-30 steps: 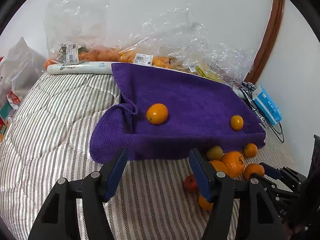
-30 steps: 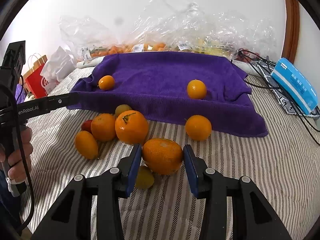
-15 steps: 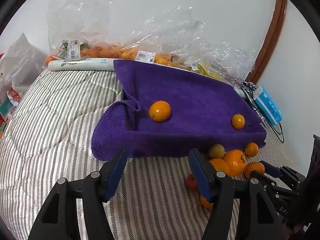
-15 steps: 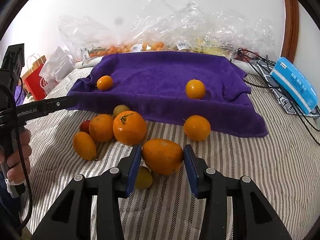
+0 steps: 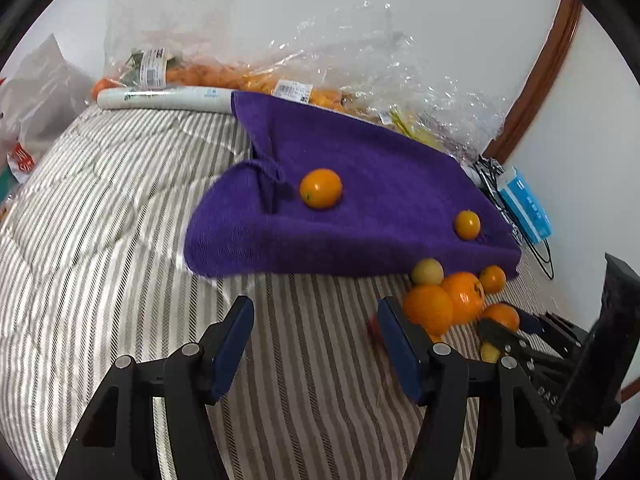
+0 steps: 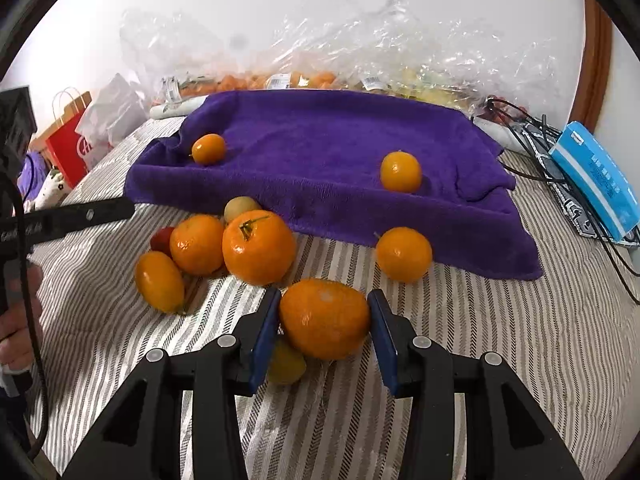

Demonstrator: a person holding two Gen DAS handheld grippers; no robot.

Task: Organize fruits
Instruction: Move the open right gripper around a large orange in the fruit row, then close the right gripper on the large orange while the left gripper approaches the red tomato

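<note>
My right gripper (image 6: 324, 300) is shut on a large orange mandarin (image 6: 324, 318), one blue pad on each side of it, just above the striped bedcover (image 6: 460, 320). A small yellow fruit (image 6: 286, 362) lies under it. To its left a pile holds a stemmed mandarin (image 6: 258, 246), another mandarin (image 6: 197, 244), an oval orange fruit (image 6: 159, 282), a red fruit (image 6: 162, 238) and a pale green one (image 6: 241, 208). A lone mandarin (image 6: 403, 254) sits by the purple towel (image 6: 320, 148), which carries two small oranges (image 6: 208, 149) (image 6: 400, 171). My left gripper (image 5: 316, 312) hangs open over bare cover, left of the pile (image 5: 444, 304).
Clear plastic bags of fruit (image 6: 304, 76) line the wall behind the towel. A blue box (image 6: 596, 180) and black cables (image 6: 532, 128) lie at the right. A red paper bag (image 6: 70, 140) and a white bag stand at the left. A person's hand (image 6: 16, 320) holds the left gripper.
In the left wrist view the towel and fruit have slid a little upward as the left gripper tipped slightly. The right gripper keeps the same hold on the mandarin.
</note>
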